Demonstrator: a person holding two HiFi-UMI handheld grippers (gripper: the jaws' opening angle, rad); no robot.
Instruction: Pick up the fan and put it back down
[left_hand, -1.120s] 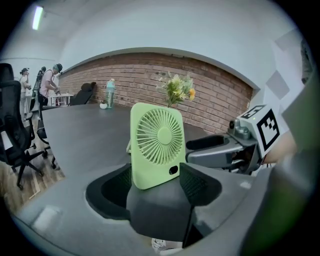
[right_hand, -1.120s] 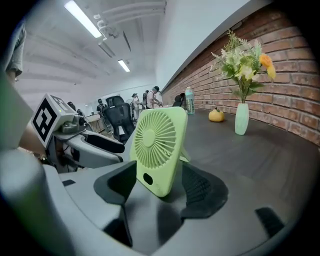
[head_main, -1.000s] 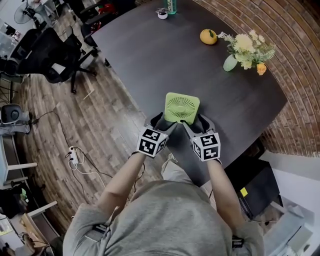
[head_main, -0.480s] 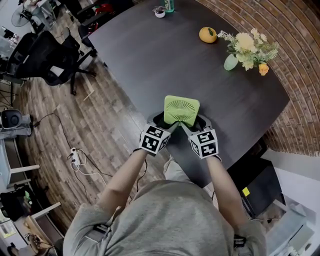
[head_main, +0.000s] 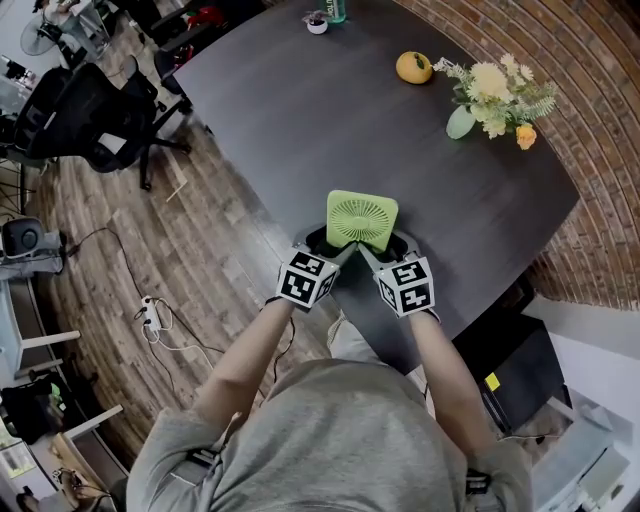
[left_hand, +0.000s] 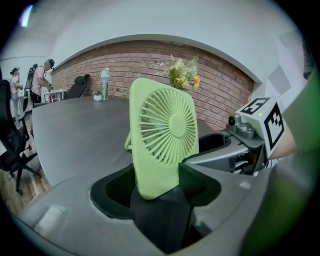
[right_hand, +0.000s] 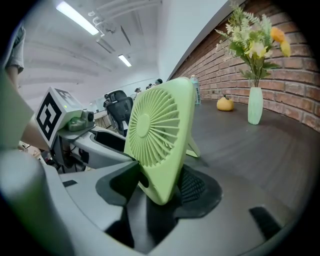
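A light green square fan (head_main: 362, 220) stands upright on the dark table (head_main: 300, 110), close to the near edge. My left gripper (head_main: 325, 243) has the fan's lower left corner (left_hand: 162, 130) between its jaws, the pads close on either side. At the lower right corner (right_hand: 160, 130), the jaws of my right gripper (head_main: 395, 243) are closing, with that corner between them. I see no firm squeeze from either gripper. Each gripper view shows the other gripper beside the fan.
A vase of flowers (head_main: 490, 95) and an orange fruit (head_main: 414, 67) sit at the table's far right. A bottle (head_main: 336, 10) and a small pot stand at the far edge. A brick wall runs along the right, and office chairs (head_main: 85, 110) stand on the wooden floor to the left.
Both grippers have drawn in a little closer around the fan's near corners. The fan has stayed in place on the table.
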